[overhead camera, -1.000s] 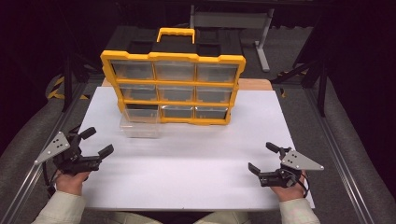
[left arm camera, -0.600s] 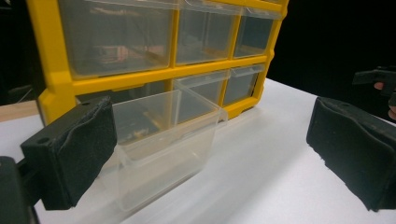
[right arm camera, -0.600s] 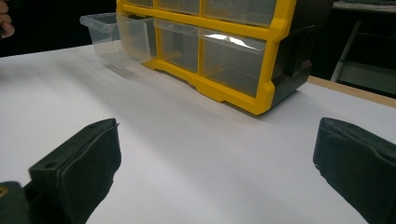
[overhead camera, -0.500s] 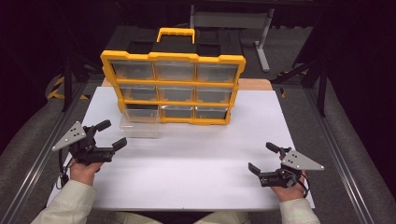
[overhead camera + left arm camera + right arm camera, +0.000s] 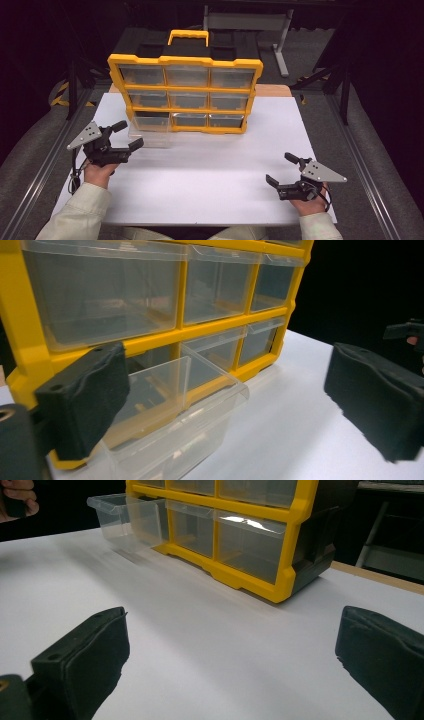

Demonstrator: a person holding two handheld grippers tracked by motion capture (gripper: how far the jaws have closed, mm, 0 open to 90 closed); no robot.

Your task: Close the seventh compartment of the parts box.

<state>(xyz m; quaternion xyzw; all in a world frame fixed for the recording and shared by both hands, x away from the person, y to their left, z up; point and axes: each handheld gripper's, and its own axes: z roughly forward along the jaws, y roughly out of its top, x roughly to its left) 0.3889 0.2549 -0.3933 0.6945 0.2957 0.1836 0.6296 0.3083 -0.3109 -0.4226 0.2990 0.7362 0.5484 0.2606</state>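
Left tongs (image 5: 123,135) now nearer pulled-out clear drawer (image 5: 148,136), gaping; right tongs (image 5: 285,170) gaping, unmoved.

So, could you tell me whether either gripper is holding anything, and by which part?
Nothing is held. The left gripper is open near the pulled-out drawer; the right gripper is open over the table.

Plastic organizer on a matt white desk

The organizer (image 5: 185,95) has a smooth yellow plastic frame, and its drawers (image 5: 170,415) are clear, glossy plastic. The desk (image 5: 210,175) top looks matt and smooth, like paper. Both grippers have black matt jaws with a slightly rough, rubber-like surface.
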